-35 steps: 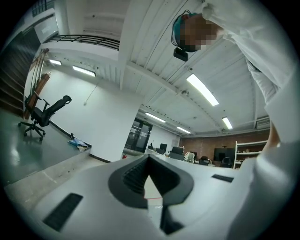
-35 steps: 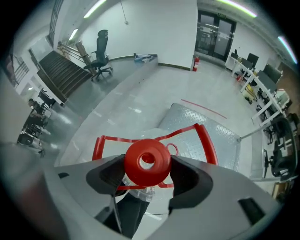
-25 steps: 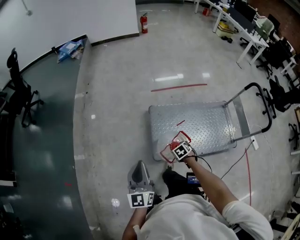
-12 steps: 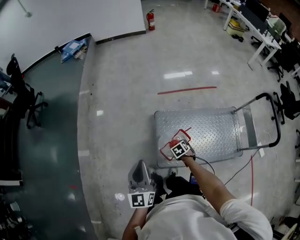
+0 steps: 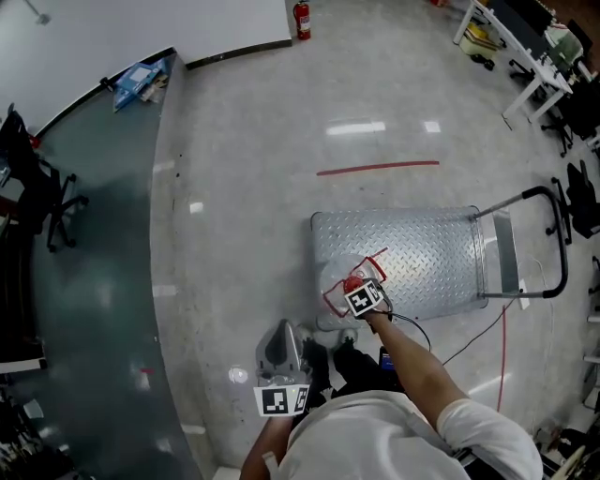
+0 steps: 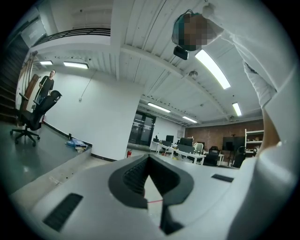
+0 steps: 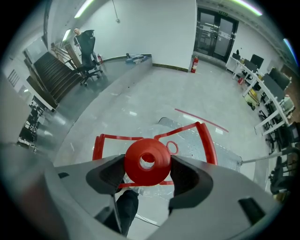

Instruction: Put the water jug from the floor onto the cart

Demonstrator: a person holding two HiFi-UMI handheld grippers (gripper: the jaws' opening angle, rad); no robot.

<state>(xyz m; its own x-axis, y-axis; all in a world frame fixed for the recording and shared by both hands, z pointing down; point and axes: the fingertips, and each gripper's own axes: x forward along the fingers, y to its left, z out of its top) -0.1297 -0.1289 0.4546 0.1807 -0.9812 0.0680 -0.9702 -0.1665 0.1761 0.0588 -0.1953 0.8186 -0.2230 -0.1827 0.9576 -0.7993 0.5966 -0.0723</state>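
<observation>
My right gripper [image 7: 147, 169] is shut on the red cap [image 7: 147, 161] of a clear water jug [image 5: 345, 281] with a red carrying frame [image 7: 154, 136]. In the head view the right gripper [image 5: 360, 292] holds the jug over the near-left corner of the metal cart [image 5: 412, 248]. The jug's clear body is hard to make out, and I cannot tell whether it rests on the deck. The cart's deck [image 7: 222, 150] shows beyond the frame. My left gripper [image 5: 278, 349] is held close to the person's body, pointing up and away from the jug. Its jaws [image 6: 149, 176] are shut with nothing between them.
The cart's push handle [image 5: 555, 239] is at its right end. A red tape line [image 5: 378, 169] lies beyond the cart and a cable [image 5: 469, 342] runs on the floor near it. An office chair [image 5: 33, 183] stands left, desks [image 5: 525, 56] at the far right, a fire extinguisher [image 5: 301, 19] by the wall.
The right gripper and jug have shifted slightly farther over the cart's near-left corner. The left gripper has stayed in place.
</observation>
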